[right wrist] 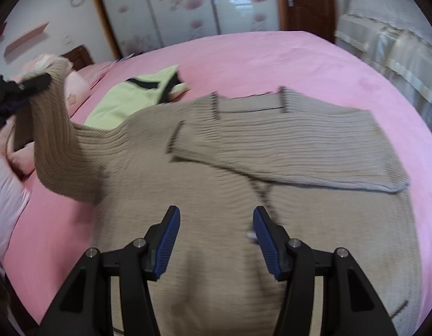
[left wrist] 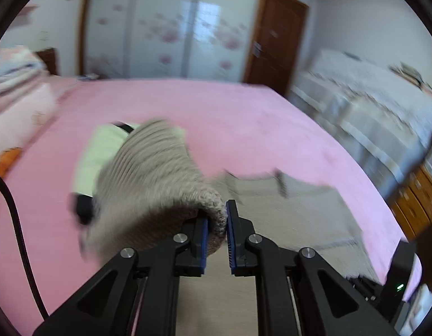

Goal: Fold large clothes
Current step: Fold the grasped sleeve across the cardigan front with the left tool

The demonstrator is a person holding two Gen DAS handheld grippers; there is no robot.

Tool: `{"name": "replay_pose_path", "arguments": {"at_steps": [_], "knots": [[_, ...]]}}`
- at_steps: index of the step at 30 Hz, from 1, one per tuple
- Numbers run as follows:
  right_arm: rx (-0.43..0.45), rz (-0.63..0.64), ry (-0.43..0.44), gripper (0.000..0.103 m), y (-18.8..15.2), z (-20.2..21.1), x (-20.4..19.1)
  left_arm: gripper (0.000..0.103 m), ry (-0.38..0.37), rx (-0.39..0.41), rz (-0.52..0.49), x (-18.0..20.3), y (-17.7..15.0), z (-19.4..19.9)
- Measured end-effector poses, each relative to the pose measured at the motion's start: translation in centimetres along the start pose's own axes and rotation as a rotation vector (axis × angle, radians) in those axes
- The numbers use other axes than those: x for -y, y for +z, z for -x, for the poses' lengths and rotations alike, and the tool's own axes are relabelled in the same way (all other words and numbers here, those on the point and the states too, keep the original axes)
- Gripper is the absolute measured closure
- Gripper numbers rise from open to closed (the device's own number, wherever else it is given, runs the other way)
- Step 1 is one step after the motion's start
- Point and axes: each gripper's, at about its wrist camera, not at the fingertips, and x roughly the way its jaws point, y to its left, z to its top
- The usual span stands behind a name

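Observation:
A beige ribbed knit sweater (right wrist: 216,196) lies spread on the pink bed (right wrist: 271,56). Its right sleeve (right wrist: 299,154) is folded across the chest. My left gripper (left wrist: 218,224) is shut on the cuff of the left sleeve (left wrist: 160,173) and holds it lifted above the bed; in the right wrist view it shows at the far left (right wrist: 17,92), with the sleeve (right wrist: 56,128) hanging from it. My right gripper (right wrist: 216,240) is open and empty, just above the sweater's body.
A light green garment with black trim (right wrist: 132,98) lies on the bed beyond the sweater. Pink pillows (right wrist: 8,196) and bedding lie at the left. A wardrobe with flower print (right wrist: 188,0), a brown door (right wrist: 305,0) and a covered cabinet (right wrist: 383,36) stand beyond the bed.

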Motion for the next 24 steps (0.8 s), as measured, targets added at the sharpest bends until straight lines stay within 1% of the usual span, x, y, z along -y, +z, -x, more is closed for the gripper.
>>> {"name": "replay_pose_path", "arguments": {"at_steps": [1,2,3,4,7,9,11,14,16,17,20,21,22,24], "knots": [[0.004,-0.01,-0.016,0.048,-0.1,0.3,1.1,0.086,-0.031,-0.046,-0.006,1.7,-0.9,-1.9],[0.004,-0.022,-0.04,0.048,-0.4,0.6,2.6,0.083,-0.046,-0.08,-0.012,2.9,-1.7,-3.3],[-0.002,-0.03,-0.058,0.048,-0.6,0.7,3.7,0.075,-0.049,-0.119,-0.02,4.3,-2.9,-4.7],[-0.009,-0.038,-0.071,0.048,-0.7,0.8,4.5,0.073,-0.041,-0.15,-0.034,5.3,-4.0,-6.0],[-0.035,-0.076,-0.082,0.048,-1.6,0.9,7.2,0.07,-0.009,-0.253,-0.062,7.5,-7.2,-9.1],[-0.04,-0.09,-0.081,0.048,-2.0,1.0,8.2,0.07,-0.012,-0.308,-0.048,7.7,-8.8,-9.6],[-0.04,-0.1,-0.071,0.048,-2.2,1.0,8.7,0.07,-0.015,-0.309,-0.03,7.4,-9.9,-8.1],[-0.041,-0.11,-0.04,0.048,-2.2,0.8,8.9,0.058,0.011,-0.274,-0.012,6.5,-9.6,-6.1],[-0.037,-0.116,-0.016,0.048,-1.9,0.5,8.6,0.05,0.041,-0.225,0.001,5.5,-9.4,-4.1],[-0.037,-0.117,0.0,0.048,-1.8,0.4,8.4,0.048,0.058,-0.208,0.005,5.1,-9.3,-2.9],[-0.049,-0.124,0.056,0.048,-0.8,-0.3,8.2,0.047,0.14,-0.174,0.016,2.8,-9.7,-0.6],[-0.055,-0.125,0.071,0.048,-0.4,-0.6,8.2,0.047,0.167,-0.17,0.019,1.8,-9.7,0.0],[-0.058,-0.125,0.085,0.048,0.1,-1.0,8.2,0.047,0.212,-0.168,0.022,0.6,-10.2,0.5],[-0.062,-0.113,0.102,0.048,1.4,-1.9,8.1,0.047,0.269,-0.175,0.029,-1.3,-10.7,0.8]]}}
